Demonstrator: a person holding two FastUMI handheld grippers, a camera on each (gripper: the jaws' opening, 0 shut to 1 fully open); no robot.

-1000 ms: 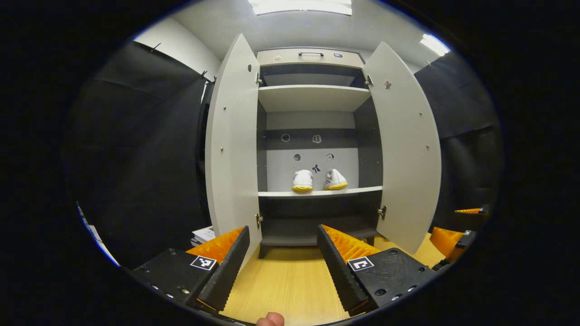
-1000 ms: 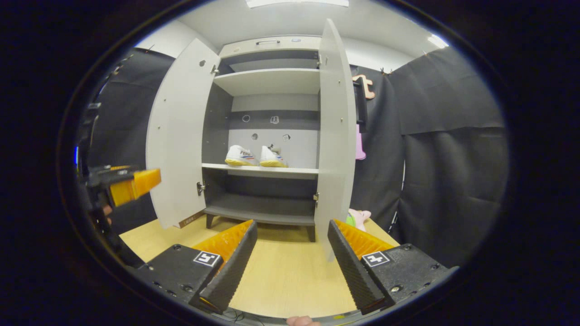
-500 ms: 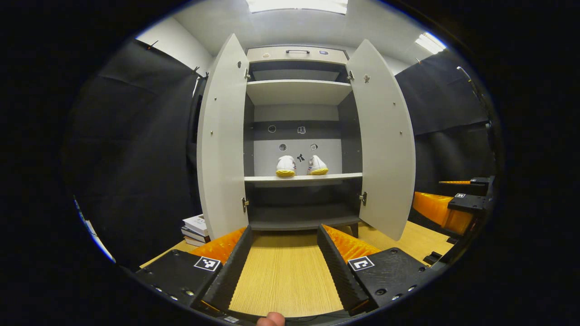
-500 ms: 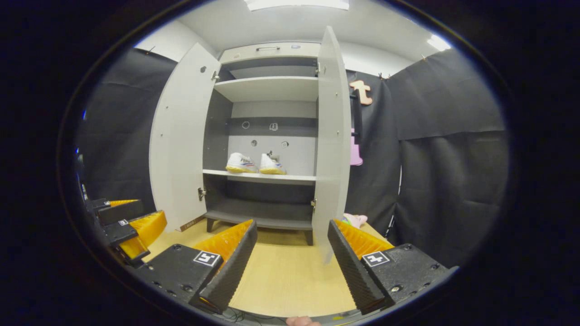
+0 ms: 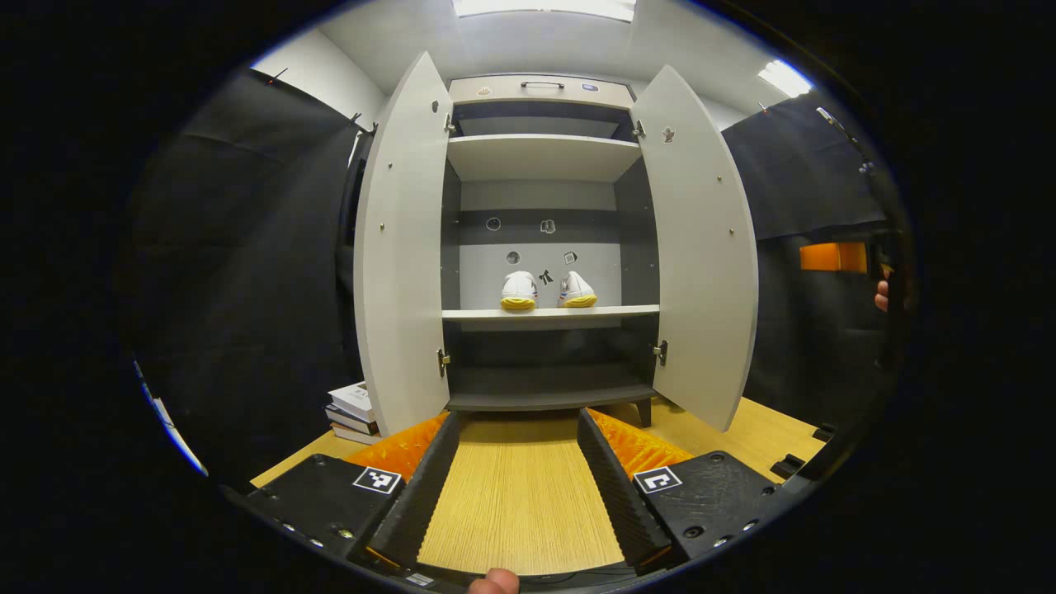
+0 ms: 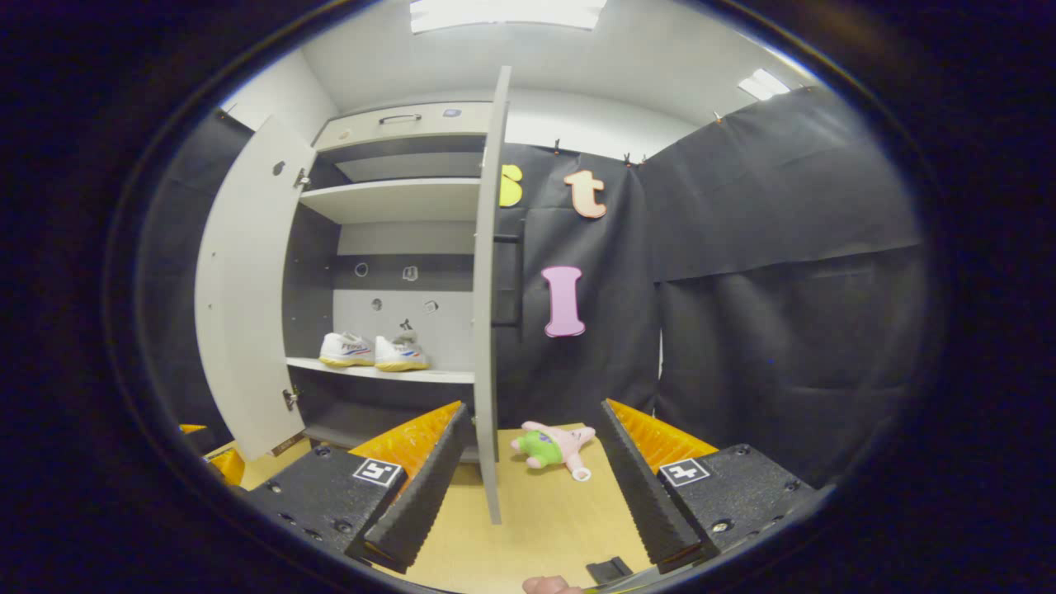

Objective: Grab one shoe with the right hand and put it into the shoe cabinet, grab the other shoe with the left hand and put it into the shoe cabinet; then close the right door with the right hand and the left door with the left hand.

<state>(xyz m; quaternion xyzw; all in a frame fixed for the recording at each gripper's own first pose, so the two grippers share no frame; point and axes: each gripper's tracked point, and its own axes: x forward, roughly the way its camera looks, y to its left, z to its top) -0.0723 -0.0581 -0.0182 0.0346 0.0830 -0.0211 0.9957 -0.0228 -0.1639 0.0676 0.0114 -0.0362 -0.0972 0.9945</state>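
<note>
Since a second ago we have swung our right tool point(image 6: 528, 478) toward the right, so its view now meets the right door point(image 6: 487, 330) edge-on, while our left tool point(image 5: 516, 483) has eased back from the cabinet point(image 5: 540, 247) a little.

In the left gripper view, our left tool hangs over the wooden floor point(image 5: 520, 503), fingers wide apart and gripping nothing. Ahead, the cabinet stands with the left door point(image 5: 400, 247) and right door point(image 5: 701, 247) both swung open. The two shoes point(image 5: 540, 290) sit side by side on the middle shelf point(image 5: 549, 313), heels toward us. A stack of books point(image 5: 355, 408) lies on the floor left of the cabinet. At the far right edge we see our right tool point(image 5: 833, 256) held up by a hand point(image 5: 883, 295).

In the right gripper view, our right tool is also spread wide and empty. The right door's edge stands just past its left finger point(image 6: 417, 487). The shoes point(image 6: 373, 351) rest on the shelf point(image 6: 388, 374) left of that door. A plush toy point(image 6: 551, 444) lies on the floor between the fingers, farther off.
</note>
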